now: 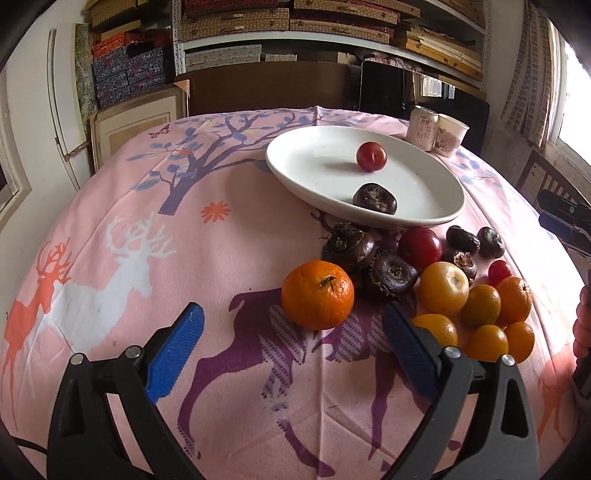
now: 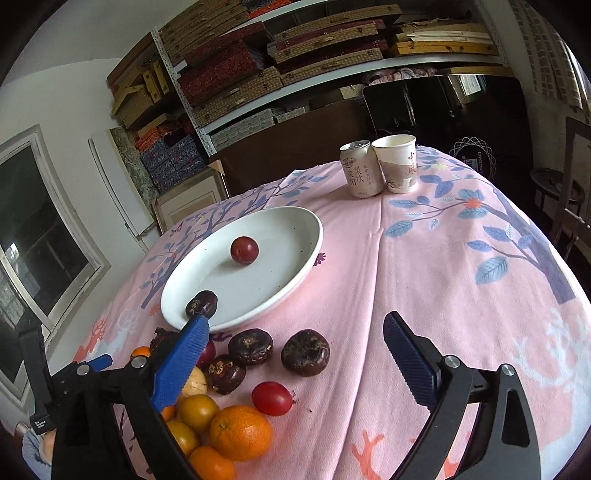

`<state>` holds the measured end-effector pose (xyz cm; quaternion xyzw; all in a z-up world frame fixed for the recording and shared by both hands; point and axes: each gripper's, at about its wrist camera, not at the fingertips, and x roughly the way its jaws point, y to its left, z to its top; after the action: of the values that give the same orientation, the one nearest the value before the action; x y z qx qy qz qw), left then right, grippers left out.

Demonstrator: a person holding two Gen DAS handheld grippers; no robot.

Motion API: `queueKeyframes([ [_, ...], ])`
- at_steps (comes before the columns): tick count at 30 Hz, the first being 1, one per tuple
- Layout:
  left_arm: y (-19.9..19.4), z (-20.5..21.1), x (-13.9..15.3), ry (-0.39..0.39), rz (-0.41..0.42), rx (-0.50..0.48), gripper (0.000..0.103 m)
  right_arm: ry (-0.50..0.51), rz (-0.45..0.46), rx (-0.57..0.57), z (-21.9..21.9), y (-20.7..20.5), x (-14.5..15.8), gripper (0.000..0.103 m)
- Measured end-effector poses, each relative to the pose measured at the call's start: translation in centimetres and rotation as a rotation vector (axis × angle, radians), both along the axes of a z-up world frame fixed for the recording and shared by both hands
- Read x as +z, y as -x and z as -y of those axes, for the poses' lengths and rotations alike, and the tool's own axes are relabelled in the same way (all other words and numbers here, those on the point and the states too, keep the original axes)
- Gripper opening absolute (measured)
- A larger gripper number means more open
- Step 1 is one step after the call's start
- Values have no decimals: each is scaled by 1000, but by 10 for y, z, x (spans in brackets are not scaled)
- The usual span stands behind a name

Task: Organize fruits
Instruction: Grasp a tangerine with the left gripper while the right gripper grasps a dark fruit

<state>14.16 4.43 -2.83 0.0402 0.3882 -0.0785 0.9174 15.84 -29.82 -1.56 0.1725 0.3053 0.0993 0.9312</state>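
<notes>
The left tongs [image 1: 291,332] stand wide apart with nothing between the blue pads, above the pink tabletop [image 1: 147,206] with its deer print. Just beyond them lies a large mandarin [image 1: 317,294], apart from the other citrus. The right tongs [image 2: 295,343] are also spread wide and hold nothing; the cloth shows between their pads, and the left pad partly covers the near rim of the plate in the right wrist view. To the right of the large mandarin, in the left wrist view, there is a heap of fruits: several dark water chestnuts [image 1: 391,275], a red plum [image 1: 421,246], a small red cherry tomato [image 1: 499,271] and a group of small oranges [image 1: 480,305] that touch each other. Behind the heap stands a white oval plate [image 1: 303,155], and on it are two things well apart: one red plum [image 1: 371,156] near the middle and one water chestnut [image 1: 375,199] near the front rim. Farther back, near the far edge of the tabletop, a drink can [image 2: 360,170] and a paper cup [image 2: 397,164] stand upright and touch each other. Behind the table, shelves [image 1: 295,22] carry many flat boxes.
</notes>
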Motion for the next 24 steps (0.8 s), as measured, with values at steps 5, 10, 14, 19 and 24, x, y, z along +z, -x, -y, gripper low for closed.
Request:
queueKeyframes([
  [5,-14,0,-7,-6,-29,7,95,48,-40,3,-5,-7,-6,96],
  [10,-21,-2,-10,36,-53,-22,76,65,-64,0,-6,-11,-11,96],
  [14,-23,6,-13,44,-74,-75,54,69,-72,-1,-6,-12,-12,96],
  [19,-23,6,-14,66,-83,-96,46,131,-110,-2,-10,-15,-18,96],
  [24,-24,-1,-13,85,-88,-72,45,152,-177,27,-13,-22,-31,72],
])
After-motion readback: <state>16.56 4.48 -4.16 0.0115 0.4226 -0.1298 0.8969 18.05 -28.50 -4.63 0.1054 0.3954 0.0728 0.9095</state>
